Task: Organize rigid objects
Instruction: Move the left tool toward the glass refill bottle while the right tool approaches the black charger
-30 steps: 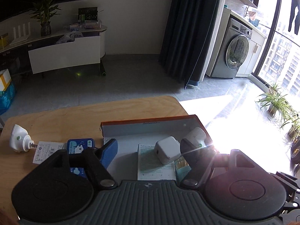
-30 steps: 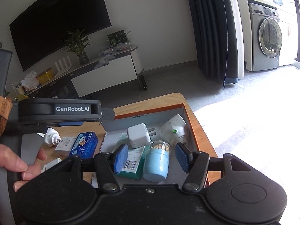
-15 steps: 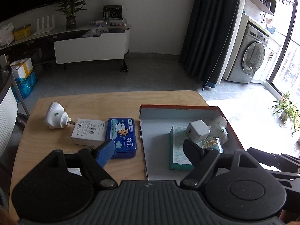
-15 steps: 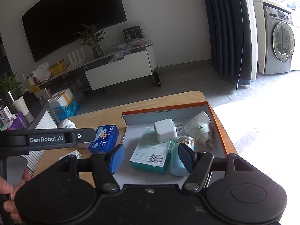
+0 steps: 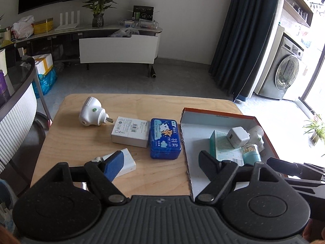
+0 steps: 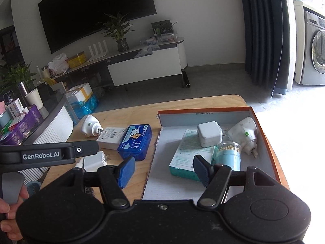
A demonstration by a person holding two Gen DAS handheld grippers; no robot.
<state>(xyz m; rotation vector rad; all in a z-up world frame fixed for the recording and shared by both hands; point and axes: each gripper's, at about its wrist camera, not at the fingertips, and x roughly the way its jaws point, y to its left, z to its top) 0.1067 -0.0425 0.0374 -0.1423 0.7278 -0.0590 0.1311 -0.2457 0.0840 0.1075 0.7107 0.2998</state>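
On the wooden table [image 5: 85, 142], the orange-rimmed box [image 6: 262, 122] holds four things: a teal carton [image 6: 182, 158] lying flat, a white cube charger [image 6: 209, 134] resting on it, a blue toothpick jar [image 6: 228, 155] upright just beside the carton, and a white nightlight plug [image 6: 244, 133] near the far right corner. Left of the box lie a blue tin [image 5: 165, 138], a white flat box [image 5: 130, 131] touching it, a second white plug [image 5: 91, 113] and a small white adapter [image 5: 127, 161].

Both claws are empty. The right gripper [image 6: 163, 171] stands well apart over the box's near left edge, its right pad just in front of the toothpick jar without pressing it; its jaws have just been opening. The left gripper [image 5: 160, 163] is spread wider over the gap between the tin and the box, its left pad in front of the adapter, and it too has just been opening.

Compared with a second ago, the left view has pulled back from above the box, so the loose items on the table now show, and the right pads no longer frame the jar.

Both grippers point down at a slant. A person's hand [image 6: 9, 211] grips the left tool's handle at the lower left of the right view.
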